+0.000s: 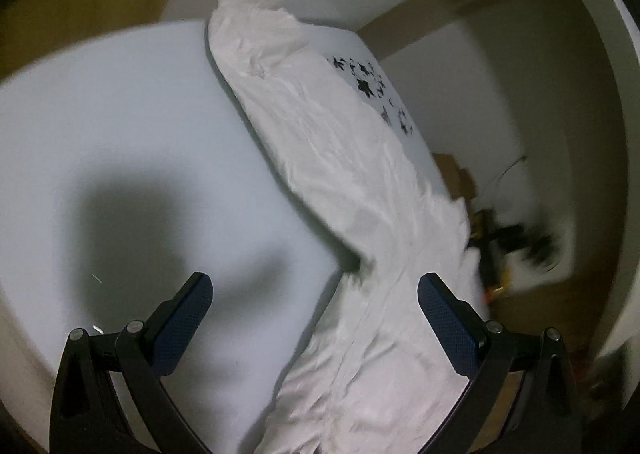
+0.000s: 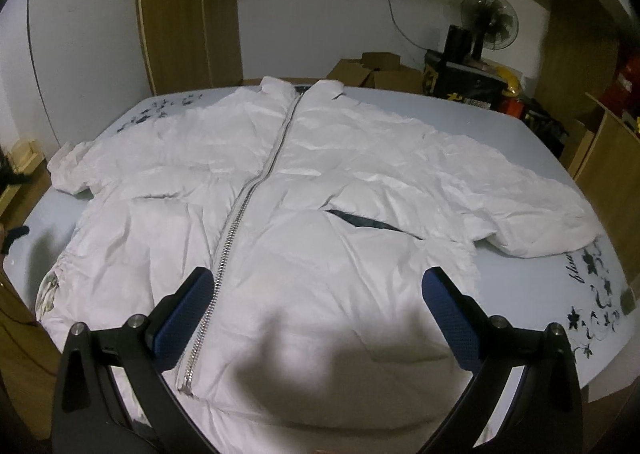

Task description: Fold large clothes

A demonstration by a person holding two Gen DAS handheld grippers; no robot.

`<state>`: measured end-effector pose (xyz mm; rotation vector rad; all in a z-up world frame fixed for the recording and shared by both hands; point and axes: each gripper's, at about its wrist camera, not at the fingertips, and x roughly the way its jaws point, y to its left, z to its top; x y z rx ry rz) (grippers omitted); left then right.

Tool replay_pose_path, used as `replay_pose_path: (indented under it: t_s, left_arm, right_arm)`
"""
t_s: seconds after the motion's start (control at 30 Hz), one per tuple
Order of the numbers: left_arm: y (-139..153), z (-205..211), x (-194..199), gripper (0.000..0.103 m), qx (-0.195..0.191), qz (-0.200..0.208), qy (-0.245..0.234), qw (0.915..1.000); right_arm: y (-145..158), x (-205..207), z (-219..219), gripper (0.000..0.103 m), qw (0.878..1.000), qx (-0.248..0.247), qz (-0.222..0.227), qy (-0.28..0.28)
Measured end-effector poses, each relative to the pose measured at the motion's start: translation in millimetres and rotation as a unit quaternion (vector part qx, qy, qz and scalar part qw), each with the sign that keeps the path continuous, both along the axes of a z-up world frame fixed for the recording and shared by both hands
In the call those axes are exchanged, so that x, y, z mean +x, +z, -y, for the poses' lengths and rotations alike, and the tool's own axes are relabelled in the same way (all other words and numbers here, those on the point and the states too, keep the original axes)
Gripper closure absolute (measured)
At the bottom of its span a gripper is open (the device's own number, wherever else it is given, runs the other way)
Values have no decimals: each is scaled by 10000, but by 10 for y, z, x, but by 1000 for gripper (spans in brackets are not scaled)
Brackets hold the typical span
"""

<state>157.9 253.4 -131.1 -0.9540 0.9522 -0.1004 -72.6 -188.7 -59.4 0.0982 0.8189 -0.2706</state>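
Note:
A large white padded jacket [image 2: 304,189] lies front up and zipped on a pale blue table [image 2: 532,286], sleeves spread to both sides, collar at the far edge. My right gripper [image 2: 318,290] is open and empty above the jacket's hem, next to the silver zipper [image 2: 240,217]. In the left wrist view the same jacket [image 1: 352,181] runs from the far side down between my fingers. My left gripper [image 1: 314,296] is open, hovering over the jacket's edge and the bare table [image 1: 120,113].
Black flower prints mark the table's corners [image 2: 592,294]. Cardboard boxes [image 2: 372,71], a black fan [image 2: 490,23] and a dark crate stand behind the table. A wooden door [image 2: 188,9] is at the back left, shelves at the right.

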Motion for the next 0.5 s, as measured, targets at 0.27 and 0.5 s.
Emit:
replay_pose_path:
  t_s: [0.27,0.5]
  left_arm:
    - [-456,-450,702,0,-770,-378,336,9957]
    - [-521,-421,1076,1,-1016,-408,281,9936]
  right_arm:
    - [-72,141,20,0,9998,-75,-165,-79]
    - [-119,240,59,0,9994,-81,-282,-167]
